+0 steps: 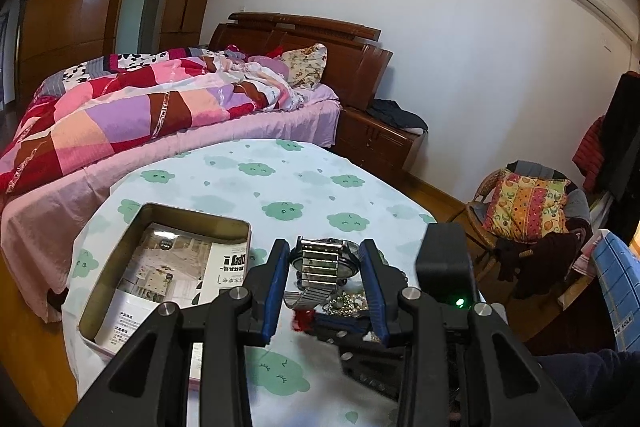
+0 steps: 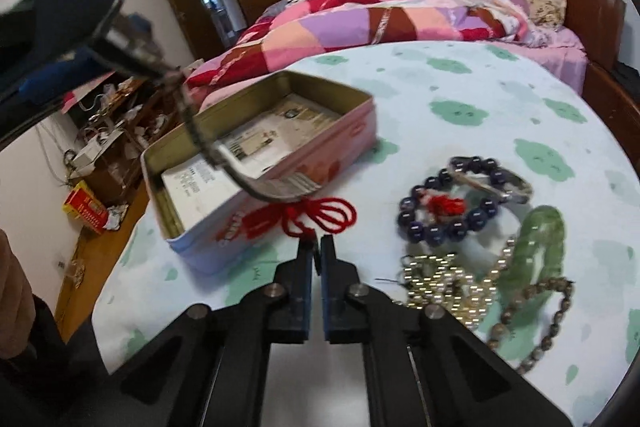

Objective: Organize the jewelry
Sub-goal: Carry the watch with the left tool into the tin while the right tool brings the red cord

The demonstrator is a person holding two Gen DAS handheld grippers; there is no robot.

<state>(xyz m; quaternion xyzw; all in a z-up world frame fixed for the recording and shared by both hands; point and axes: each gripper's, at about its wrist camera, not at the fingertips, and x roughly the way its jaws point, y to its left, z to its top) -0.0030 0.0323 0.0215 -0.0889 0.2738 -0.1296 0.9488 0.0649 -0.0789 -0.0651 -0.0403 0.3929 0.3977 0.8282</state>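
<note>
My left gripper [image 1: 325, 259] is shut on a silver metal watch [image 1: 322, 261] and holds it above the table. In the right wrist view the same watch [image 2: 264, 183] hangs from the left gripper's fingers [image 2: 64, 11], its band dangling over the open pink tin box [image 2: 264, 155]. My right gripper [image 2: 317, 247] is shut on a red cord [image 2: 316, 217] lying beside the tin. On the cloth at right lie a dark bead bracelet [image 2: 444, 203], a green jade bangle [image 2: 536, 251], a gold bead chain [image 2: 444, 283] and a brown bead string [image 2: 552, 311].
The tin [image 1: 160, 267] holds printed leaflets. The round table has a white cloth with green clouds [image 1: 280, 187]. A bed with a patchwork quilt [image 1: 140, 107] stands behind it. A wicker chair with a cushion [image 1: 524, 207] is at right.
</note>
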